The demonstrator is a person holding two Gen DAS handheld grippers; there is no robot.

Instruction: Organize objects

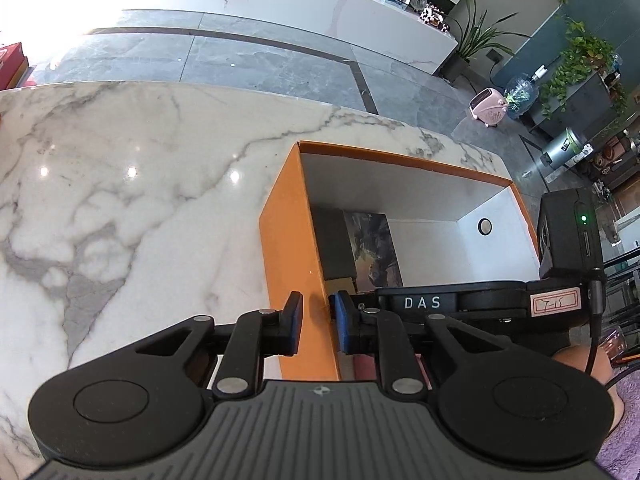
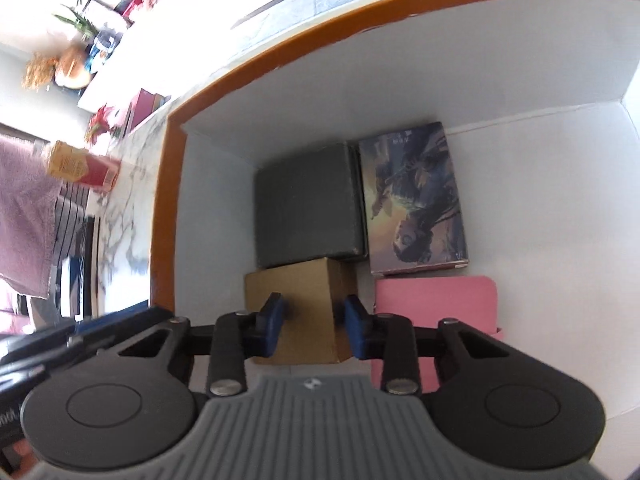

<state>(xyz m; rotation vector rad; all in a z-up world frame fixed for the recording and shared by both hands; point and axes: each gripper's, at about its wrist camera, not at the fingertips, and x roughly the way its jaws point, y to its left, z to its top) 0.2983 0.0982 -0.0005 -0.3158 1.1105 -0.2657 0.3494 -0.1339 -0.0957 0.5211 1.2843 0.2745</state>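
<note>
An orange box with a white inside stands on the marble table. My left gripper is shut on its near left wall. Inside the box, the right wrist view shows a dark grey box, an illustrated book, a pink item and a brown cardboard box. My right gripper reaches into the orange box, and its open fingers straddle the cardboard box without clamping it. The right gripper's body shows in the left wrist view.
A red and yellow carton lies on the table left of the orange box. Beyond the table's far edge are a grey tiled floor, a white counter, potted plants and a pink heater.
</note>
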